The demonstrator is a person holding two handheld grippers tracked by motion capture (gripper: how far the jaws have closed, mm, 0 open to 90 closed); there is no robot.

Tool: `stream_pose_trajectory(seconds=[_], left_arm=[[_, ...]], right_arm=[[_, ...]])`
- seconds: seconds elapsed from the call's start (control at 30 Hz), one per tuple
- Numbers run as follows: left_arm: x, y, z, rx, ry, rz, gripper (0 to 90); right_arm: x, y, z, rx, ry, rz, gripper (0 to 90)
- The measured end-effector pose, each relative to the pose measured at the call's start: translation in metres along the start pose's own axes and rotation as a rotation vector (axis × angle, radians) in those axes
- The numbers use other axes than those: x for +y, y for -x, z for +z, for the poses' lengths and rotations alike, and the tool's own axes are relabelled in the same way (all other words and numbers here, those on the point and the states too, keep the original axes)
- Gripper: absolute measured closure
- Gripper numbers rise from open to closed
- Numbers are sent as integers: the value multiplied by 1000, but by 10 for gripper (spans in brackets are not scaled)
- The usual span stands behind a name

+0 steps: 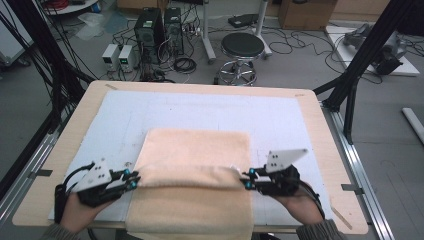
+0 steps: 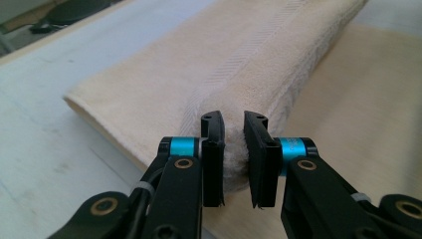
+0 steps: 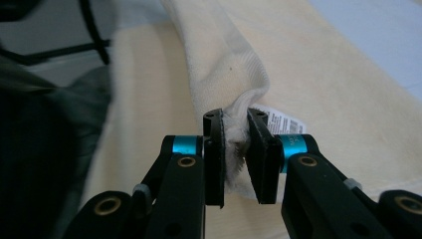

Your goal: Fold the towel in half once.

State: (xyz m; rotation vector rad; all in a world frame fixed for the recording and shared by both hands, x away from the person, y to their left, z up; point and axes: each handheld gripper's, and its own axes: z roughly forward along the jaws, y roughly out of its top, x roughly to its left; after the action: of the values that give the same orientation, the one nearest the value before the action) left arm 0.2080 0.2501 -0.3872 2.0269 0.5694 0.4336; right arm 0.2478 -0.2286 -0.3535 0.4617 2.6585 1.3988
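The left claw (image 1: 134, 179) and right claw (image 1: 246, 179) are each pinching an end of the towel (image 1: 195, 145) fold, its long axis running across the lower frame, unfolded cloth lying above.

A cream towel (image 1: 192, 175) lies across the near middle of the table (image 1: 315, 120), spread flat on the pale sheet (image 1: 200, 107) that covers it. Its nearest part hangs over the table's front edge. A raised fold runs from side to side across the towel, lifted off the flat layer beneath, with each end pinched up. The cloth is thick, soft terry with a woven band along one hem, seen in the left gripper view (image 2: 239, 55). At the right end of the fold a small white printed label (image 3: 281, 122) sticks out.
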Motion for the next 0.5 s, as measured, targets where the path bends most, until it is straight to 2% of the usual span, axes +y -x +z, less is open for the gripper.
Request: stream_pose_trajectory(seconds=[0.1, 0.17, 0.23, 0.4, 0.5], left_arm=[[-3, 13, -16, -12, 6, -18, 669], [-2, 16, -20, -7, 10, -13, 601], [-1, 13, -18, 12, 8, -3, 592], [-3, -7, 4, 33, -4, -30, 570], [-1, -21, 18, 48, -7, -40, 563]], right_arm=[[-7, -21, -5, 40, 24, -2, 669], [-9, -23, -6, 39, 19, -7, 637], [-9, -18, -5, 25, 19, 8, 610], [-8, 10, 9, 0, 8, 39, 565], [-7, 27, 18, -43, -16, 53, 534]])
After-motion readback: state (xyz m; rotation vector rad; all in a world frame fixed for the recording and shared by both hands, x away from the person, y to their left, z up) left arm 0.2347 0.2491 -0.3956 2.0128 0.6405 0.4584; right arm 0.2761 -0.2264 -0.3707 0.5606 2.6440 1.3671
